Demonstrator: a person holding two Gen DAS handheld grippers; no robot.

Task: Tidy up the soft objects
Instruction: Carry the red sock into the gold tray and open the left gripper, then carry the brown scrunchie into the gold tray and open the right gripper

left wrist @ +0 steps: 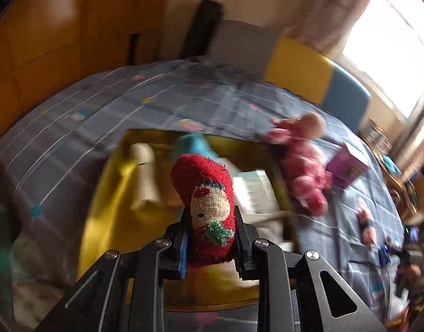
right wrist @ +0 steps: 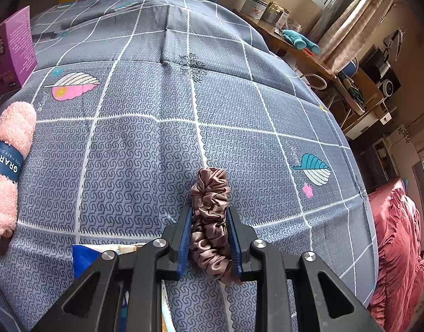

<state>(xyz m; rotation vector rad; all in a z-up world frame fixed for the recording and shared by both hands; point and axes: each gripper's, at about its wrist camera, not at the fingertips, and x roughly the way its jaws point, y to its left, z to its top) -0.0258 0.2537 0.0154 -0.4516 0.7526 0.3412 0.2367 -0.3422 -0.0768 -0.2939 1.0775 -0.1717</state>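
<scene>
My left gripper (left wrist: 211, 215) is shut on a rolled red sock (left wrist: 205, 191) with a face pattern, held above a yellow box (left wrist: 101, 193) on the bed. Inside the box lie a cream roll (left wrist: 144, 177), a teal soft item (left wrist: 193, 145) and white pieces. A pink plush toy (left wrist: 302, 163) rests at the box's right rim. In the right wrist view my right gripper (right wrist: 209, 214) is shut on a brown satin scrunchie (right wrist: 210, 215), low over the grey checked bedspread (right wrist: 156, 138). A rolled pink towel (right wrist: 9, 163) with a blue band lies at the left.
A purple carton (right wrist: 11, 49) stands at the far left of the bed, also visible as the purple carton (left wrist: 347, 166). A wooden desk (right wrist: 322, 63) with a teal plush toy (right wrist: 299, 41) and tins stands right of the bed. A red quilt (right wrist: 397, 249) lies low right.
</scene>
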